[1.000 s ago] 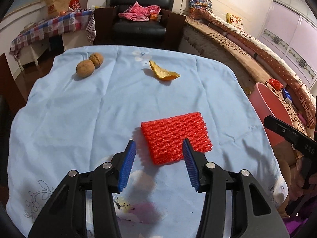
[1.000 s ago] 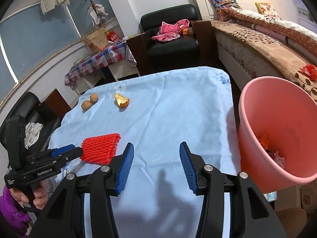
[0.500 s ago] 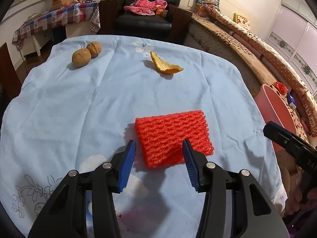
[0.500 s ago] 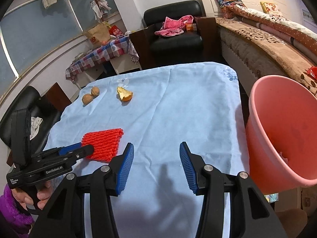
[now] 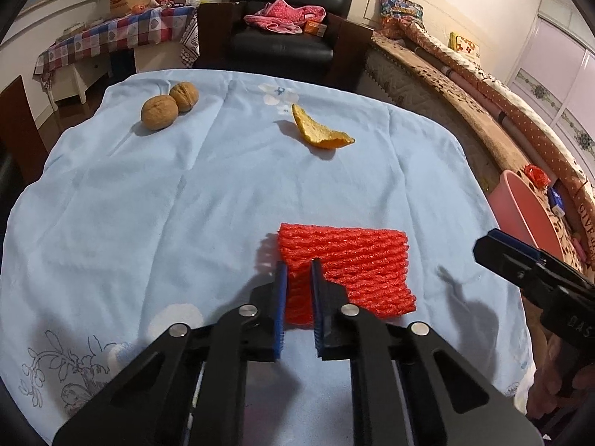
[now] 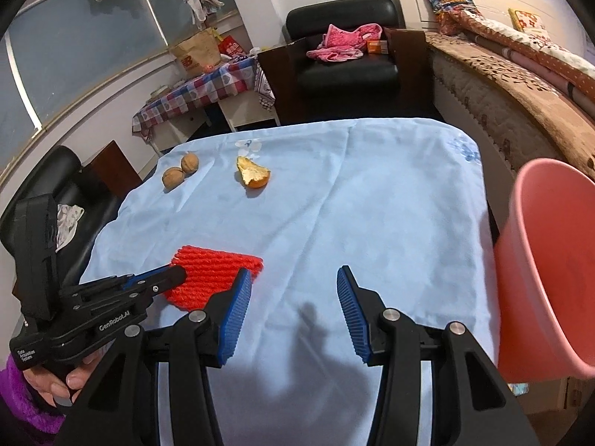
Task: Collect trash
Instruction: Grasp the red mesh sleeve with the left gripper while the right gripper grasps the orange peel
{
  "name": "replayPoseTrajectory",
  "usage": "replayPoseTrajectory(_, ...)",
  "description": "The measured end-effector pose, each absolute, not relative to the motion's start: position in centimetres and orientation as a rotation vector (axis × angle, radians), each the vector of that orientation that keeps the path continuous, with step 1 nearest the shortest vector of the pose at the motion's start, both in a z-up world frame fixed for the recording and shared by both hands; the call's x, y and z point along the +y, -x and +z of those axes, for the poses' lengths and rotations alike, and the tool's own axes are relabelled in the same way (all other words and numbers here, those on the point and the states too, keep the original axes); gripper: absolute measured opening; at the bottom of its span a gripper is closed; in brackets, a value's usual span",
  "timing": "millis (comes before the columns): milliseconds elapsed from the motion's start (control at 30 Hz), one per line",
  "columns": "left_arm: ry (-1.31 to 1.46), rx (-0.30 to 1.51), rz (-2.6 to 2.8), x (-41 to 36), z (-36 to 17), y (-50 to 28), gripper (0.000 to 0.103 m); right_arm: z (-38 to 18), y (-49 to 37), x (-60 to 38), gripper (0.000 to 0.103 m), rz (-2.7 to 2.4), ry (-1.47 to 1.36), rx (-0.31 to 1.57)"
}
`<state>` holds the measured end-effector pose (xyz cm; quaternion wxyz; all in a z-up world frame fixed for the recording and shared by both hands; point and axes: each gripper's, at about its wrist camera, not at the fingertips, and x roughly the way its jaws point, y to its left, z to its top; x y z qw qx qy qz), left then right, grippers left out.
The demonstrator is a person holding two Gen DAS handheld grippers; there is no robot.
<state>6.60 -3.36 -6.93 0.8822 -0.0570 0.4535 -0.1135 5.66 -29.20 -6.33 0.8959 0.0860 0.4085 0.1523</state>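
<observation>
The left gripper (image 5: 298, 273) has just been closing, and its blue pads now pinch the near left corner of the red foam net (image 5: 346, 271), which bunches up between them while the rest of the net lies flat on the light blue tablecloth (image 5: 186, 204). From the right wrist view the same gripper reaches in from the lower left onto the net's near edge, held by a hand (image 6: 52, 383) in a purple sleeve (image 6: 22, 409). The right gripper (image 6: 293, 297) hangs over bare cloth just right of the net, its jaws spread moderately wide with nothing between them. Farther across the table an orange peel (image 5: 319, 132) lies by itself, and two walnuts (image 5: 169, 106) sit touching each other near the far left corner, well apart from the net. A pink bin (image 6: 550, 260) stands off the table's right edge, beside the right gripper; its inside is not visible here. Behind the table are a black armchair (image 5: 282, 22) with pink clothes on it and a bed (image 5: 465, 74) along the right wall.
</observation>
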Motion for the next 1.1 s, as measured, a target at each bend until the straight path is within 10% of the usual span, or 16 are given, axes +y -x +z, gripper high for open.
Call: replayPoseTrajectory(1100, 0.334, 0.923, -0.169, 2.8, -7.7, -6.8, 0.009, -8.6, -19.0, -19.0, 0.038, 0.356, 0.035, 0.863)
